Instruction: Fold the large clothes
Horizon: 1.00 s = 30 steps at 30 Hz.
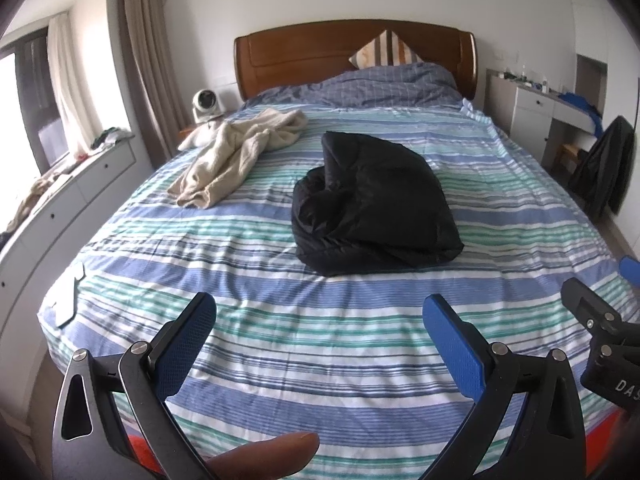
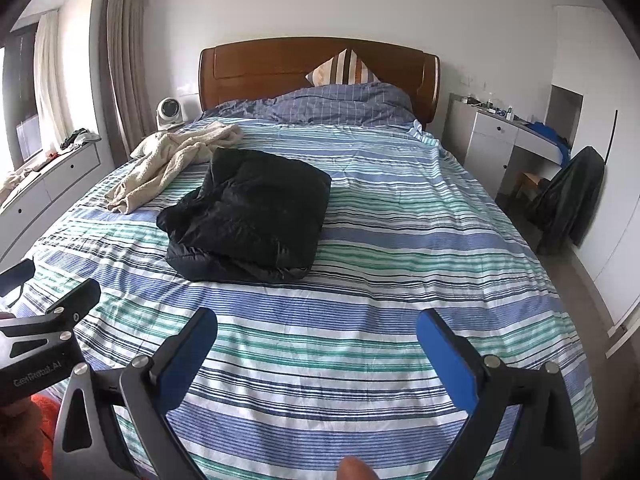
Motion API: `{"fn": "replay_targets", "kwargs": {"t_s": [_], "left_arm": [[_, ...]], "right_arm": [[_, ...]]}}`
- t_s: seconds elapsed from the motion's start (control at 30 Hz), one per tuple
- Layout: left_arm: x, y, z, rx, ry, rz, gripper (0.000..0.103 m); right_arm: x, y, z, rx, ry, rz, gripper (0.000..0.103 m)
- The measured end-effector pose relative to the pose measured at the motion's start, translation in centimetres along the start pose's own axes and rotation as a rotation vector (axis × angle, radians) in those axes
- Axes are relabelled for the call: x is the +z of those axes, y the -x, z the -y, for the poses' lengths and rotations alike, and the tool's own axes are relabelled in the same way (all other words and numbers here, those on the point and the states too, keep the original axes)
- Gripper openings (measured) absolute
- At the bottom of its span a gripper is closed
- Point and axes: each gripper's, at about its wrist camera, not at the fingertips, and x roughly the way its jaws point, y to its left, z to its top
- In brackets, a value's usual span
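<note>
— Setting?
— Home bedroom. Items: double bed (image 1: 280,360) with striped blue-green sheet, wooden headboard (image 1: 304,52), striped cushion (image 1: 386,50), folded duvet (image 2: 340,102).
— Further evidence?
— Curtains (image 1: 140,40) at window; white drawer unit (image 1: 80,196); small fan (image 1: 206,106) on nightstand; dressing table (image 2: 496,136); clothes on bed.

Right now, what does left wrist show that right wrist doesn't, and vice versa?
Left wrist only: a white flat item at the bed's left edge, and the right gripper from the side. Right wrist only: the floor along the bed's right side, and the left gripper. Both: folded black jacket, crumpled beige garment, striped bedsheet, both grippers open and empty.
</note>
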Motion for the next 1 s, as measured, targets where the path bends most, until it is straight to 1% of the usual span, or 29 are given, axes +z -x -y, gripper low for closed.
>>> {"fn": "replay_targets", "kwargs": {"t_s": [0.2,0.53,0.87,1.0], "left_arm": [[0.12,0.52,0.41,0.018,-0.02,0.0,0.103],[0.06,0.35,0.18,0.023,-0.007,-0.003,0.103],[0.28,0.85,0.8,0.024,-0.039,0.035,0.103],[0.47,1.03,0.91,0.018,-0.04,0.037,0.103]], "right_arm": [[0.01,0.67,-0.21,0.004,0.002,0.003,0.101],[0.03,0.84,-0.43,-0.004,0.015,0.006,0.101],[0.17,0.75,-0.9,0.006,0.026,0.0,0.101],[0.2,0.81,-0.87,0.006,0.02,0.003,0.101]]}}
